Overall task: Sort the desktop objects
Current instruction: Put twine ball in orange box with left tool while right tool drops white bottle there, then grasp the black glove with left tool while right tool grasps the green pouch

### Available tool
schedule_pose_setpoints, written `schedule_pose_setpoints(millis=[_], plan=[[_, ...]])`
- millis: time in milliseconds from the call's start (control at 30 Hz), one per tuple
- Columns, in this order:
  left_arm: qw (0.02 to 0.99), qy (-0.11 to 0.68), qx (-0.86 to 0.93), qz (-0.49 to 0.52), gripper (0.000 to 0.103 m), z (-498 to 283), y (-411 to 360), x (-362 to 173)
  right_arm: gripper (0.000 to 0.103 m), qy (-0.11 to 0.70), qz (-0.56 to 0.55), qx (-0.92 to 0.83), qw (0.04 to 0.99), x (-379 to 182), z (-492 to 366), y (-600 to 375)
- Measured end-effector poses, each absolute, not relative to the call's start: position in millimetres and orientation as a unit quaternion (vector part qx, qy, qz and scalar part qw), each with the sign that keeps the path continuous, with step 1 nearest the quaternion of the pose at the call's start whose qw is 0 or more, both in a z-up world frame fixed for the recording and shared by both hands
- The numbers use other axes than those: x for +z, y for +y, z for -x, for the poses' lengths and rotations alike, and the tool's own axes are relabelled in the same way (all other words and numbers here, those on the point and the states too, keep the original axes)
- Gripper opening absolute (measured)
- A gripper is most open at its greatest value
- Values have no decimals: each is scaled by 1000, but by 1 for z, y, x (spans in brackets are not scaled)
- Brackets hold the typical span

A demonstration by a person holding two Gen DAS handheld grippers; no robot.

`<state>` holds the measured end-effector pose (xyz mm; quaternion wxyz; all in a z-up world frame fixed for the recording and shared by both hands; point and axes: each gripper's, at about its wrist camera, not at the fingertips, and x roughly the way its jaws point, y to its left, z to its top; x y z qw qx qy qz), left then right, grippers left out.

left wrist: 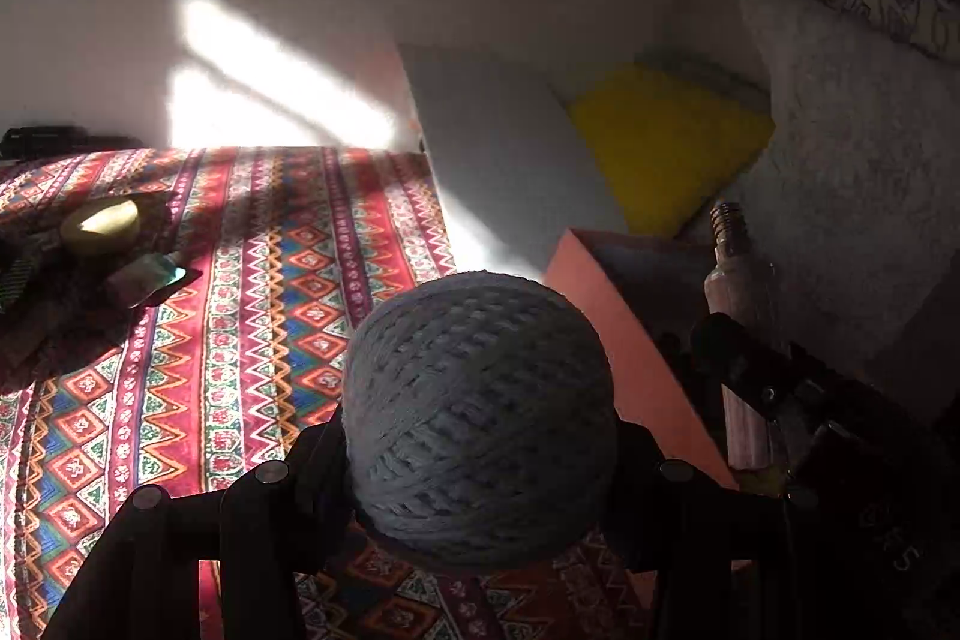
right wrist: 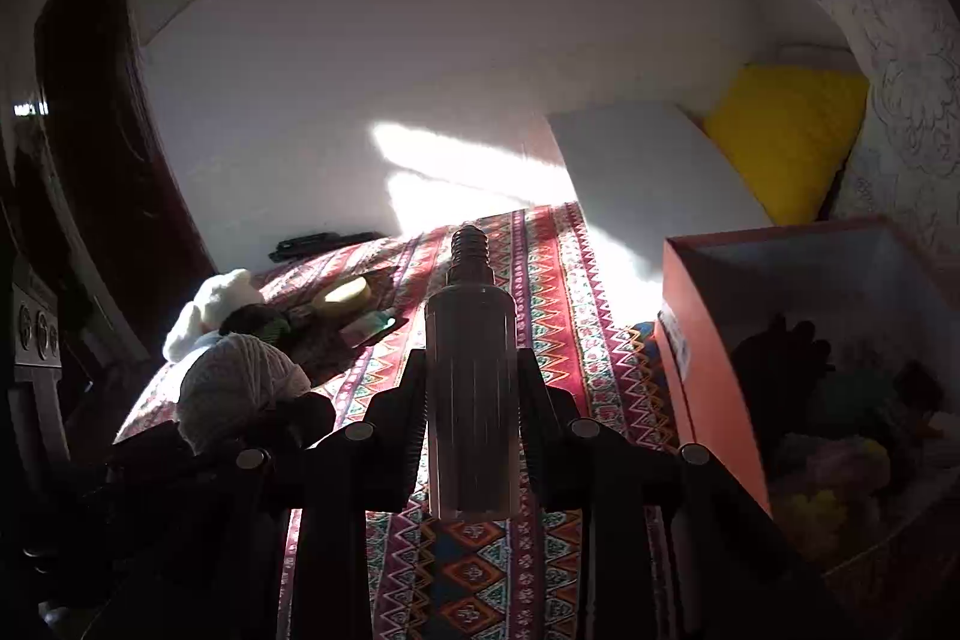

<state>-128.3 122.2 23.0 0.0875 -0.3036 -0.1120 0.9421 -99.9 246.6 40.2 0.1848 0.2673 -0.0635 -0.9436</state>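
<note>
Gripping yarn ball (left wrist: 480,418) (bottle (right wrist: 471,388) too)

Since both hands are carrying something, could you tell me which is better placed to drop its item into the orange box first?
Probably the right: its gripper, clamping the threaded bottle, is beside the open orange box. The left, holding the grey yarn ball, is farther off.

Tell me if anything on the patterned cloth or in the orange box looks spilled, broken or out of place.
Nothing stands out. The orange box sits upright with items inside, though they are too dark to judge. A round tin and a small tube lie on the patterned cloth, nothing spilled.
</note>
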Motion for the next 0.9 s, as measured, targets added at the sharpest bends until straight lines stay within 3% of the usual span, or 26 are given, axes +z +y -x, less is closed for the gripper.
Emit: schedule_pose_setpoints(millis=[467,600,633,667,700,733,767,900], plan=[[193,-18,930,312,56,216,303,33,30,-97,-216,-971,-40,54,121,419],[178,-4,926,334,70,242,329,28,31,-144,-229,-961,-60,38,146,463],[166,-5,928,335,84,246,329,27,35,-152,-232,-958,-66,34,152,472],[160,-10,929,333,97,247,328,26,53,-156,-237,-956,-76,30,157,480],[160,-17,931,327,99,246,324,26,64,-166,-240,-952,-89,25,160,489],[160,-24,933,320,99,246,320,25,83,-175,-243,-949,-101,21,162,498],[158,-26,934,319,99,245,318,26,91,-185,-247,-945,-113,17,165,507],[147,-32,936,319,99,241,303,26,91,-228,-254,-931,-126,7,162,531]])
